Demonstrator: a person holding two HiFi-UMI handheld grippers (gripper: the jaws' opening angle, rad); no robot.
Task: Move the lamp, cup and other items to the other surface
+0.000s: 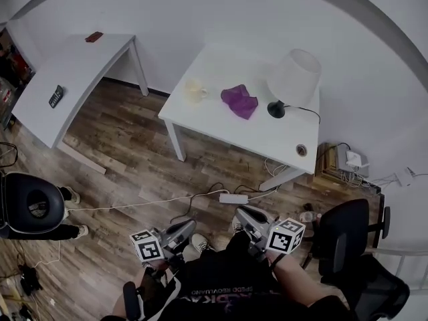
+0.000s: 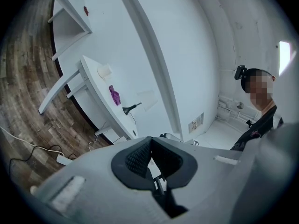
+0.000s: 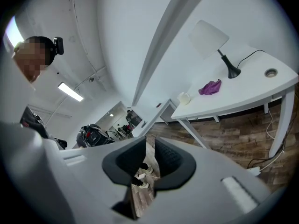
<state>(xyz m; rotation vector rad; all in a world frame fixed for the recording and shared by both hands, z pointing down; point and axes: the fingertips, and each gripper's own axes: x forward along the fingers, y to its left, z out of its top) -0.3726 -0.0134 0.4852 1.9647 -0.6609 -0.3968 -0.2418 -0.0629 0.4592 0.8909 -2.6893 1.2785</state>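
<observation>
Room: wood-plank floor (image 1: 134, 152) and plain white walls, seen steeply from above your head.
Landmark: the white table (image 1: 267, 139) against the far wall, straight ahead of you; every place below is given from it.
Lamp: the table lamp (image 1: 293, 77) stands on the table's right part, near the back edge. Its white shade leans over a black base, and its cord runs off toward the table's right end.
Cup: the pale cup (image 1: 195, 89) stands upright at the table's left end, well apart from the lamp.
Cloth: a crumpled purple cloth (image 1: 239, 101) lies on the table between cup and lamp, closer to the lamp's base.
Other surface: a second white table (image 1: 73, 72) stands well to the left of the landmark table. It carries a dark remote-like thing (image 1: 56, 96) and a small dark red item (image 1: 94, 37).
Floor in front: a white power strip (image 1: 233, 198) with its cables lies on the planks just in front of the table's near edge.
Chair: a black office chair (image 1: 344, 236) stands off the table's right front corner.
Bystander: a person (image 1: 33, 202) stands far out to the left front of the table.
Left gripper (image 1: 189, 226): you hold it well short of the table's near edge, aimed toward it. Its ribbed pads (image 2: 135, 157) meet at the tips, with nothing between them.
Right gripper (image 1: 241, 214): you hold it beside the left one, equally short of the table. Its pads (image 3: 170, 155) stand a narrow slit apart and hold nothing; only floor shows through the slit.
</observation>
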